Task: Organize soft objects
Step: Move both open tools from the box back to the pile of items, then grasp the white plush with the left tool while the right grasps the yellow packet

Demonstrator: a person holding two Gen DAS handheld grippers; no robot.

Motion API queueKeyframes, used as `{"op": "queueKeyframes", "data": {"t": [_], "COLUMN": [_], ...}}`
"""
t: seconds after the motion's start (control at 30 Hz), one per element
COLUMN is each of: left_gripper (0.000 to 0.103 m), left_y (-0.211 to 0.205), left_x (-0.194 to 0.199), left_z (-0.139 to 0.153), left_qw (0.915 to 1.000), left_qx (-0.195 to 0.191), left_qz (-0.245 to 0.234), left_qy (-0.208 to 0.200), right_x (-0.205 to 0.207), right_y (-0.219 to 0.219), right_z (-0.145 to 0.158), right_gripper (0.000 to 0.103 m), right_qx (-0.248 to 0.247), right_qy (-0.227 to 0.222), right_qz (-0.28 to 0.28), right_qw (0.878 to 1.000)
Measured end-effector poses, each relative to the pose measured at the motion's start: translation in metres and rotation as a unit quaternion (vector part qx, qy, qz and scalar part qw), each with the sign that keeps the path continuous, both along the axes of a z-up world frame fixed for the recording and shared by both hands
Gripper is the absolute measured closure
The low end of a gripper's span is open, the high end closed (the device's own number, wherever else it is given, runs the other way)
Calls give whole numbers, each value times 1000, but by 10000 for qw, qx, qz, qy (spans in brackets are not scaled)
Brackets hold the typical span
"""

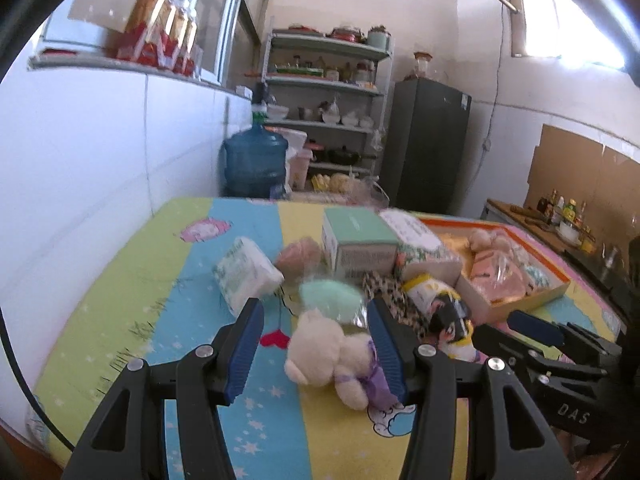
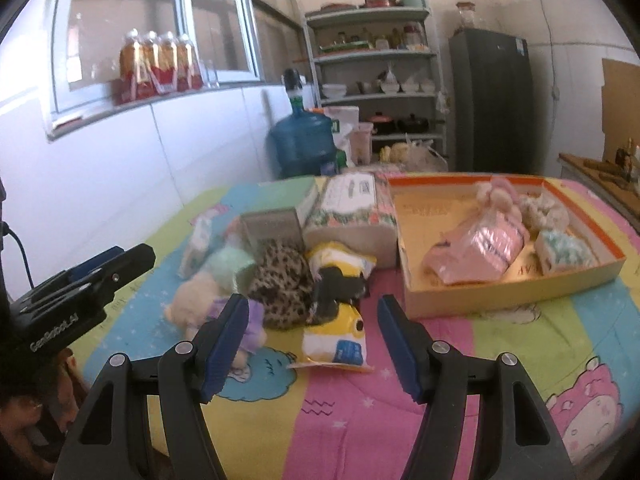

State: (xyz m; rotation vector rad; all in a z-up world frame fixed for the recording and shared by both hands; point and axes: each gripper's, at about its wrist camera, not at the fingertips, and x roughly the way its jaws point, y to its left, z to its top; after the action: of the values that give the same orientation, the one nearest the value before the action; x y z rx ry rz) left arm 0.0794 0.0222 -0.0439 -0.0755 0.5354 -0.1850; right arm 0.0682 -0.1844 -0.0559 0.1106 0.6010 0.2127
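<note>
A: Where's the cream plush bear (image 1: 332, 354) relative to the left gripper (image 1: 316, 350)?

B: In the left wrist view it lies right between the open fingers (image 1: 246, 354), low centre of the frame, on the striped worktop (image 1: 160, 280). Its purple-dressed body sits close against the right-hand finger; the left one stands apart from it. I can't see the pads pressing on it.

A: Its long axis?

B: Roughly across the gap, head toward the lower left of the frame, body toward the right finger. Blur makes that a loose reading.

A: And the right gripper (image 2: 314, 344)?

B: Open as well, holding nothing. In the right wrist view the yellow packet (image 2: 336, 338) lies between and just ahead of its fingers, long axis pointing away toward the pile. The bear (image 2: 192, 304) is off to the left there, so the left hand looks nearer to it.

A: Where would things go?

B: Probably the orange-rimmed box (image 2: 500, 182), upper right of that view, already holding soft items.

A: Any writing?

B: "DAS" on the right gripper's body in the left view; what looks like "GenRobot.AI" on the left gripper's in the right view. Box labels are too blurred.
</note>
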Motion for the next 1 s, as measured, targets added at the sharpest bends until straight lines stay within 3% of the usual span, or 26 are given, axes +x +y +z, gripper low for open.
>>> {"op": "queueKeyframes", "data": {"t": [0.43, 0.9, 0.93, 1.0], "left_gripper": [49, 48, 48, 48], "left_y": [-7, -12, -12, -13], "left_x": [30, 44, 45, 47], "left_z": [-37, -43, -44, -44], "left_qw": [9975, 9958, 9957, 9954], "left_qx": [-204, -314, -326, -344], "left_qz": [-192, -349, -355, -364], "left_qy": [654, 788, 797, 817], "right_x": [20, 33, 34, 35], "right_y": [3, 3, 2, 2], "right_z": [-23, -37, -39, -41], "right_gripper": [34, 35, 37, 56], "right_qx": [116, 197, 225, 189], "right_qy": [317, 626, 688, 731], "right_qz": [126, 124, 108, 33], "right_qw": [9994, 9978, 9973, 9971]}}
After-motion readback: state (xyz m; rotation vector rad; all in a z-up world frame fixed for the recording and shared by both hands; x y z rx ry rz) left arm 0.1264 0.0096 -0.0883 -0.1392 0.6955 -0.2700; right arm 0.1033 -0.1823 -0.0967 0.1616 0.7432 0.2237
